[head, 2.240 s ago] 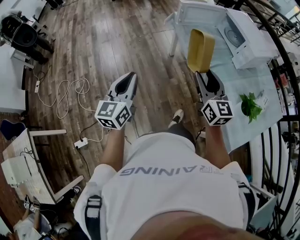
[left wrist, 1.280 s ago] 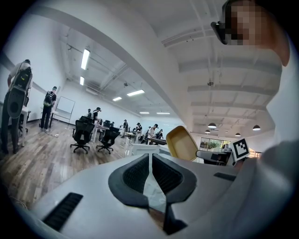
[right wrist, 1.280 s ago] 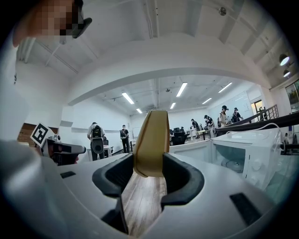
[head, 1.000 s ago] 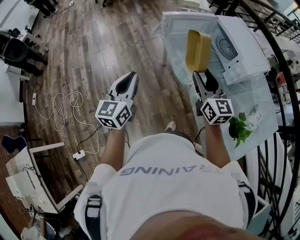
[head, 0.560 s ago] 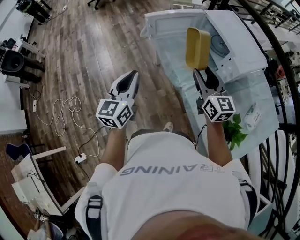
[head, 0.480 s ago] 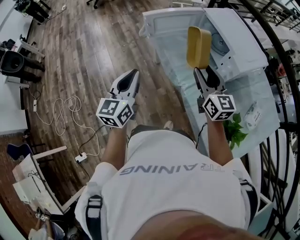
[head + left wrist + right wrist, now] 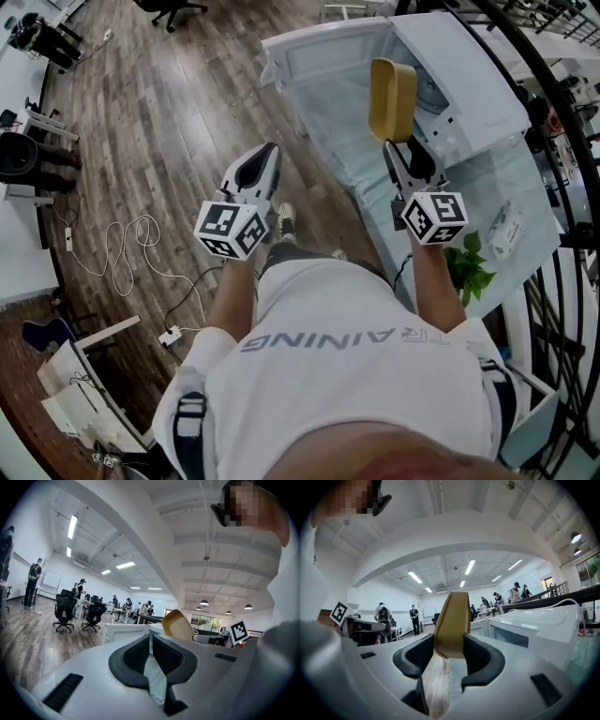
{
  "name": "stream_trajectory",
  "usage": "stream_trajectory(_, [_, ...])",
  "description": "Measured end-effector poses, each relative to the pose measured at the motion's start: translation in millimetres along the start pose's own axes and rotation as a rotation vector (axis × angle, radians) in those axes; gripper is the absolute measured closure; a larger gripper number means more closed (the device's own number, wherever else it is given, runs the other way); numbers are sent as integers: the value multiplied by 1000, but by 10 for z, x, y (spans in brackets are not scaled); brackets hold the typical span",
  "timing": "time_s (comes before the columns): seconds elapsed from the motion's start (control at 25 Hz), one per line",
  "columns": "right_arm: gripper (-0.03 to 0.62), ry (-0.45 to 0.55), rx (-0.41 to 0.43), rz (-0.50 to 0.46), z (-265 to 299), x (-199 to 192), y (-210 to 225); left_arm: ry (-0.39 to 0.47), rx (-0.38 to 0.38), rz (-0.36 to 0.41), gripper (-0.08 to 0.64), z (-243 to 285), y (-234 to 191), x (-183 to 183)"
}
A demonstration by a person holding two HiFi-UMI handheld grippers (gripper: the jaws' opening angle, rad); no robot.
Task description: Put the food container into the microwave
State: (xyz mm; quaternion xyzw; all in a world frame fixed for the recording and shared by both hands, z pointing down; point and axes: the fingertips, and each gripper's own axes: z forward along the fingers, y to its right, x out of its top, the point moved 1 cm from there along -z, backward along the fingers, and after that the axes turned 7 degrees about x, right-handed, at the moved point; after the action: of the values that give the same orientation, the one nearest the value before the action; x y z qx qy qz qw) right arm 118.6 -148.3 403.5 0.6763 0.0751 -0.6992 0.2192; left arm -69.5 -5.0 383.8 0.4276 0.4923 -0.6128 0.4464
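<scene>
Right gripper (image 7: 410,150): clenched on the yellow food container (image 7: 392,98), pads pinching one wall near the rim.
Left gripper (image 7: 260,155): jaws together, nothing between them, over the wooden floor (image 7: 169,122) at frame centre-left, clear of the table (image 7: 375,178).
Container place: upper right of the head view, in the air, standing on edge rather than flat. Overlaps the microwave's mouth in frame. Right gripper view puts the microwave off to the right of it, so judged still outside.
Microwave (image 7: 478,94): white, on the table at upper right. Door (image 7: 323,52) swung open toward the upper left. Part of the round turntable (image 7: 434,89) shows just right of the container.
Done: container lifted and brought to the front of the open microwave. No door work needed.
Left: line up with the cavity, bring the container flat, set it on the turntable, open the jaws, back out.
Risk: one-wall pinch on an edge-up container, so it could pivot or slip in the pads while levelling. Could also clip the cavity frame going in.
Progress call: past halfway, insertion not yet begun.
</scene>
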Motion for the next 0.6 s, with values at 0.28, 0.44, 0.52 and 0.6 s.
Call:
stream_trajectory(0.28, [385,5,-110,5,458,48,340,-2,-105,29,511,776,-299,197])
stream_trajectory(0.44, [385,12,-157,-7,791,115,401,-15,-172,41,511,1159,-525,308])
stream_trajectory(0.52, [385,16,-198,-3,907,130,422,-28,-218,40,511,1342,-626,334])
stream_trajectory(0.6, [385,15,-238,-1,1001,130,427,-41,-264,35,511,1510,-714,350])
